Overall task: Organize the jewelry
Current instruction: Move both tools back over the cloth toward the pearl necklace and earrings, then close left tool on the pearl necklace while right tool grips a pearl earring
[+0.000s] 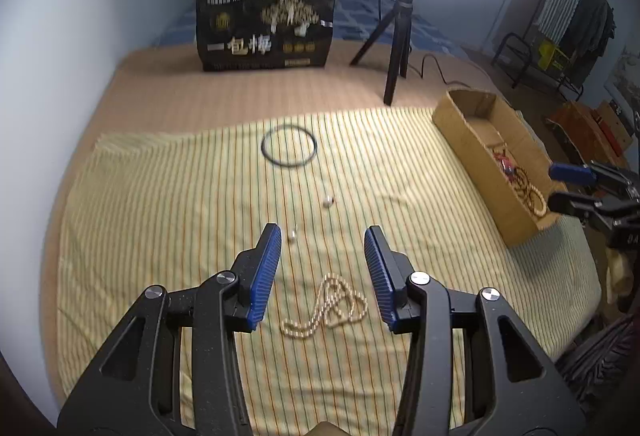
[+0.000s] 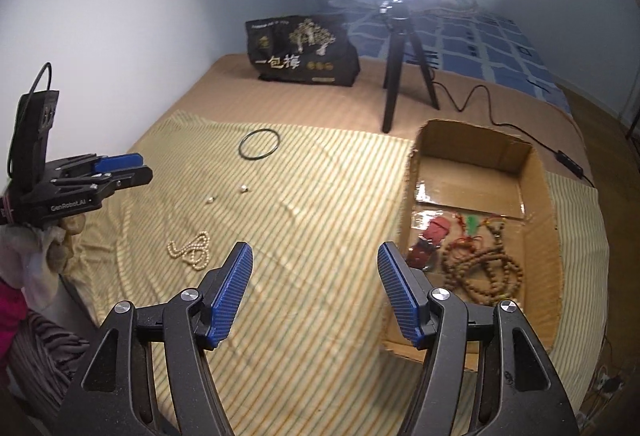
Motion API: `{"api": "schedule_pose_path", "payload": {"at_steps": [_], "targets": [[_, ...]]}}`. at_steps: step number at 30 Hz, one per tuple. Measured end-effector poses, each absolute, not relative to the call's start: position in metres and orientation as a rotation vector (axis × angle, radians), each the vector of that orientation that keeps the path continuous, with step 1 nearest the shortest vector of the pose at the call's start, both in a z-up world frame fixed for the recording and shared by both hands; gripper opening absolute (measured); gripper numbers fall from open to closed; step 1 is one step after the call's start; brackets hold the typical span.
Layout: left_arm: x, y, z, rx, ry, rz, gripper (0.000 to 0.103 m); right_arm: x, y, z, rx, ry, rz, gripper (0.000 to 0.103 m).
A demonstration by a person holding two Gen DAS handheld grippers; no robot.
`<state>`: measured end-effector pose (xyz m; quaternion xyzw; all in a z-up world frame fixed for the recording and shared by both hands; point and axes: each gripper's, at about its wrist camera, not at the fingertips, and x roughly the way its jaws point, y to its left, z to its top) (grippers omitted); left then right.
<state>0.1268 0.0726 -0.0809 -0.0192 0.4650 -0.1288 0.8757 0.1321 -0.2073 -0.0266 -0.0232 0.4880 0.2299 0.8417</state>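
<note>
Surface: a bed (image 2: 224, 84) under a tan cover, with a yellow striped cloth (image 2: 320, 236) spread over its near part.
On the cloth: pearl necklace (image 1: 326, 306), two loose pearls (image 1: 328, 201), black ring (image 1: 289, 146), cardboard box (image 2: 554, 276).
On the tan cover: black printed bag (image 2: 306, 50), ring-light tripod (image 2: 400, 76).

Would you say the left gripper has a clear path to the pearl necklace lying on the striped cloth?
Probably yes. The left gripper is open and hangs above the pearl necklace, which lies loose on the striped cloth. Nothing sits between them; the two small pearls lie farther off.
</note>
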Motion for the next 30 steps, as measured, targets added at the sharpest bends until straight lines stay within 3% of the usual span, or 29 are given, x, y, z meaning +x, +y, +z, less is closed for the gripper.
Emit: {"api": "schedule_pose_path", "payload": {"at_steps": [14, 25, 30], "targets": [[0.112, 0.066, -0.141, -0.074, 1.146, -0.344, 0.044, 0.157, -0.163, -0.064, 0.012, 1.087, 0.548, 0.064], [0.112, 0.053, -0.162, -0.037, 1.187, -0.353, 0.044, 0.190, -0.106, -0.104, -0.038, 1.135, 0.654, 0.064], [0.113, 0.053, -0.169, -0.035, 1.199, -0.354, 0.044, 0.199, -0.082, -0.124, -0.090, 1.147, 0.684, 0.047]]}}
